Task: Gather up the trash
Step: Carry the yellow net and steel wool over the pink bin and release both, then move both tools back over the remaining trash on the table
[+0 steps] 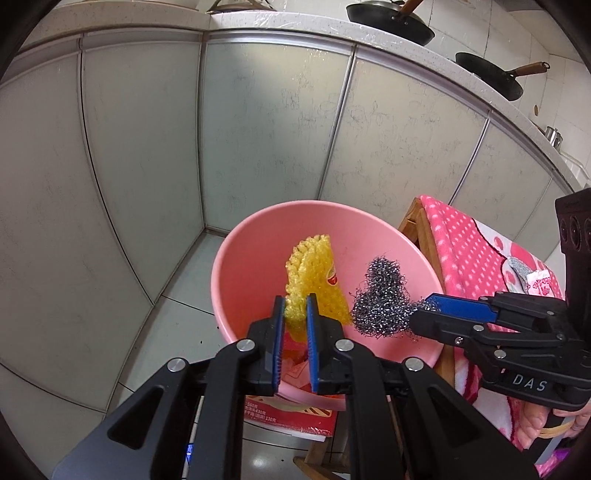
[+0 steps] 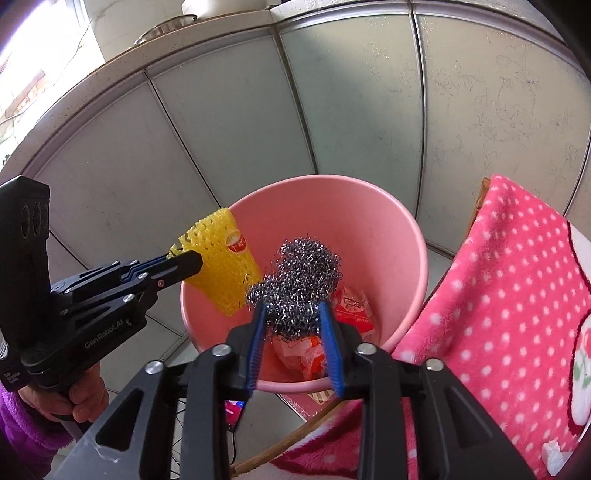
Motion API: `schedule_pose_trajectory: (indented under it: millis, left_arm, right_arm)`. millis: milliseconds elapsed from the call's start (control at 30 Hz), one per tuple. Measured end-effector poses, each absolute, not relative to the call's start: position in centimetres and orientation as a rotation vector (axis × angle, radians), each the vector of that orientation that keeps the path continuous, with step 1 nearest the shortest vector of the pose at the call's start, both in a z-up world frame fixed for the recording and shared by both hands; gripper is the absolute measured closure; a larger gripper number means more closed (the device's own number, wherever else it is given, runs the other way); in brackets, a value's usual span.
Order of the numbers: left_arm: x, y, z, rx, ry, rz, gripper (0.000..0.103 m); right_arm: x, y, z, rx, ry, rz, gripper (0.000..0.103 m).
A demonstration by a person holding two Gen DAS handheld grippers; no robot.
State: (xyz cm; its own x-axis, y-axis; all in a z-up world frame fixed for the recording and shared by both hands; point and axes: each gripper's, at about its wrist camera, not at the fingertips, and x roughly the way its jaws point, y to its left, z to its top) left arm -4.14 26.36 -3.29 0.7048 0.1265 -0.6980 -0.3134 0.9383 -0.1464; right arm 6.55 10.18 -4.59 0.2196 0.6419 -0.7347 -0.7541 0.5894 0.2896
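Observation:
A pink plastic bin (image 1: 258,236) stands on the floor; it also shows in the right wrist view (image 2: 369,206). My left gripper (image 1: 295,302) is shut on a yellow foam net (image 1: 314,269) and holds it over the bin's mouth; the net also shows in the right wrist view (image 2: 225,273). My right gripper (image 2: 291,310) is shut on a ball of steel wool (image 2: 299,273) above the bin; the steel wool also shows in the left wrist view (image 1: 380,299). Red and orange wrappers (image 2: 351,306) lie at the bin's bottom.
A pink polka-dot blanket (image 2: 509,280) covers a wooden chair right of the bin. Grey cabinet doors (image 1: 258,129) stand behind. Two black pans (image 1: 391,22) sit on the counter above. A red box (image 1: 291,417) lies under the bin's near edge.

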Motion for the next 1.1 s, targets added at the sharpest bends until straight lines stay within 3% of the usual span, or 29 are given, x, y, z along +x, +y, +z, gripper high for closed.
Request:
schedule_pose_trajectory:
  millis: [233, 1100]
  left_arm:
    - [-4.1, 26.3, -3.2, -0.280, 0.780, 0.260, 0.082]
    - [-7.4, 18.8, 1.1, -0.219, 0.705, 0.118, 0.082]
  right_arm:
    - [6.6, 9.6, -3.9, -0.125, 0.921, 0.967, 0.064]
    - [1.8, -0.2, -1.4, -0.039, 0.867, 0.913, 0.064]
